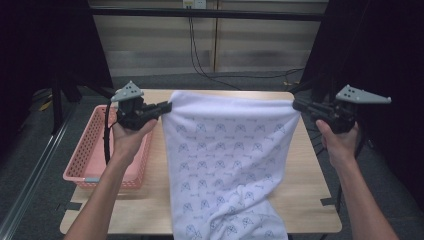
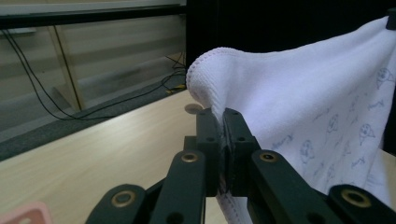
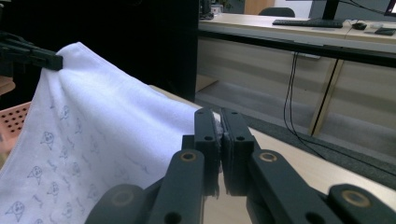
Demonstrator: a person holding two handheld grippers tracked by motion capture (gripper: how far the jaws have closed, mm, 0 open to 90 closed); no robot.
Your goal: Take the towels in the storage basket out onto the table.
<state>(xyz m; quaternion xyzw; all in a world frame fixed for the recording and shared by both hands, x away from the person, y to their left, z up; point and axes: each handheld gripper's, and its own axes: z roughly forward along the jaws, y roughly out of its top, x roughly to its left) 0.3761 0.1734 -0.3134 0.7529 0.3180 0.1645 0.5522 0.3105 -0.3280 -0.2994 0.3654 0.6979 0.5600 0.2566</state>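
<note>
Your jaws are pinching a white printed towel (image 1: 227,160) at its two top corners: in the high view your left gripper (image 1: 167,106) and right gripper (image 1: 296,105) are holding it stretched between them above the wooden surface (image 1: 305,165), its lower part draping down toward you, with a pink basket (image 1: 95,150) lying at the left edge. In the left gripper view, the jaws are pressing together on the towel's hemmed corner. In the right gripper view, your jaws are clamping the other corner, and the far gripper is gripping the opposite end.
</note>
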